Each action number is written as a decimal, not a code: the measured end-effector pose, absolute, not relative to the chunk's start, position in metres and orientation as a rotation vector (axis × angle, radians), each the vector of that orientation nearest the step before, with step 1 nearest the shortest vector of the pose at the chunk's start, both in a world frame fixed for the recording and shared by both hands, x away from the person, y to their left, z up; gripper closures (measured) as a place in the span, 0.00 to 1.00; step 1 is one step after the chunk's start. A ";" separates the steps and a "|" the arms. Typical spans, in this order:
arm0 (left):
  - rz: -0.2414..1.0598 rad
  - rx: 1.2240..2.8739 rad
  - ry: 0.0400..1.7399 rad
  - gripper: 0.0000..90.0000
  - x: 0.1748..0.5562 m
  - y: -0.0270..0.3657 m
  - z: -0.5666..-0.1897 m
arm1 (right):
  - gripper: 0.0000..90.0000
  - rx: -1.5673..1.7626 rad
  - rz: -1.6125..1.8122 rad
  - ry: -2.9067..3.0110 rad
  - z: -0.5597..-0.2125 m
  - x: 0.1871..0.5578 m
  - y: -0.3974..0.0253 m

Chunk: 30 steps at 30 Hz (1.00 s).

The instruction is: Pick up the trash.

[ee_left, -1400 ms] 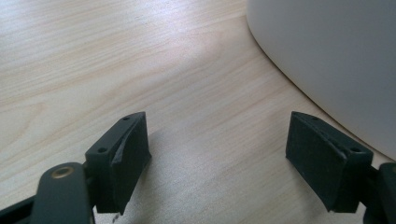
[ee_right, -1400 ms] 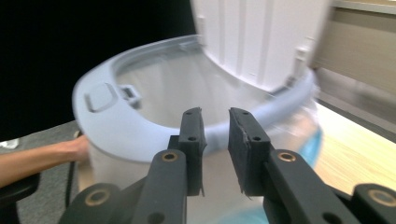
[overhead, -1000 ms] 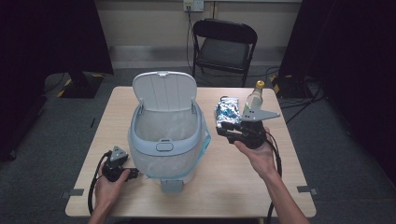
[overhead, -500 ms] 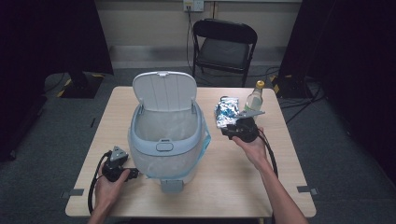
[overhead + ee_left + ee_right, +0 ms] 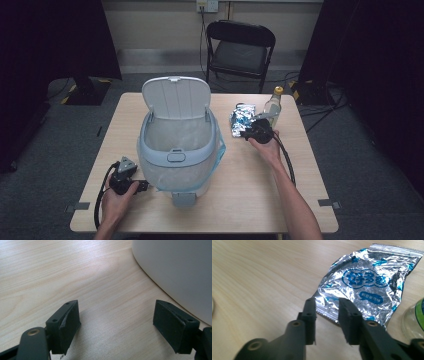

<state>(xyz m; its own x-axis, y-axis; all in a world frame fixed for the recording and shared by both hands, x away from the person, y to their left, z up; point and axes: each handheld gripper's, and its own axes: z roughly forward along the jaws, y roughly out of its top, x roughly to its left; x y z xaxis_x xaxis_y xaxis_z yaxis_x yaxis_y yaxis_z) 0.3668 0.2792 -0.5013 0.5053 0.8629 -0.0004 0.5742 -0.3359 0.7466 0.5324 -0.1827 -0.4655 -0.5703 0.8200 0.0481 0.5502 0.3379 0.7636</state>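
Right gripper (image 5: 327, 315) jaws narrowly parted at wrapper (image 5: 367, 287) edge, nothing gripped yet. Left gripper (image 5: 117, 322) wide open, empty. Bin (image 5: 177, 145) at 9 o'clock awaits; bottle (image 5: 272, 105) untouched.

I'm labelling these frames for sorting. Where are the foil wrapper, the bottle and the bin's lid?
foil wrapper (image 5: 367, 287), right gripper view, printed middle.
bottle (image 5: 273, 105), high view, its body.
bin's lid (image 5: 175, 98), high view, raised inner face.
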 end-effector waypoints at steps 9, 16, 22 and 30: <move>0.525 2.046 1.172 0.23 0.367 0.279 -0.501 | 0.78 1.225 1.012 2.211 -0.469 0.558 -0.182; 0.526 2.046 1.173 0.23 0.367 0.279 -0.501 | 0.71 1.243 0.956 2.197 -0.474 0.572 -0.181; 0.526 2.046 1.172 0.23 0.367 0.279 -0.501 | 0.71 1.297 0.924 2.211 -0.487 0.574 -0.186; 0.525 2.046 1.172 0.23 0.367 0.279 -0.501 | 0.72 1.282 0.932 2.233 -0.491 0.567 -0.183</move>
<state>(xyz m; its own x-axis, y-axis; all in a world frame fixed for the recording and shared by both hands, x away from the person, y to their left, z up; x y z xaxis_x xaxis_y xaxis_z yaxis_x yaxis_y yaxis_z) 0.3667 0.2791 -0.5013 0.5059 0.8626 -0.0005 0.5740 -0.3363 0.7466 0.5667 -0.1830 -0.4913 -0.4994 0.8662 -0.0140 0.5992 0.3570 0.7166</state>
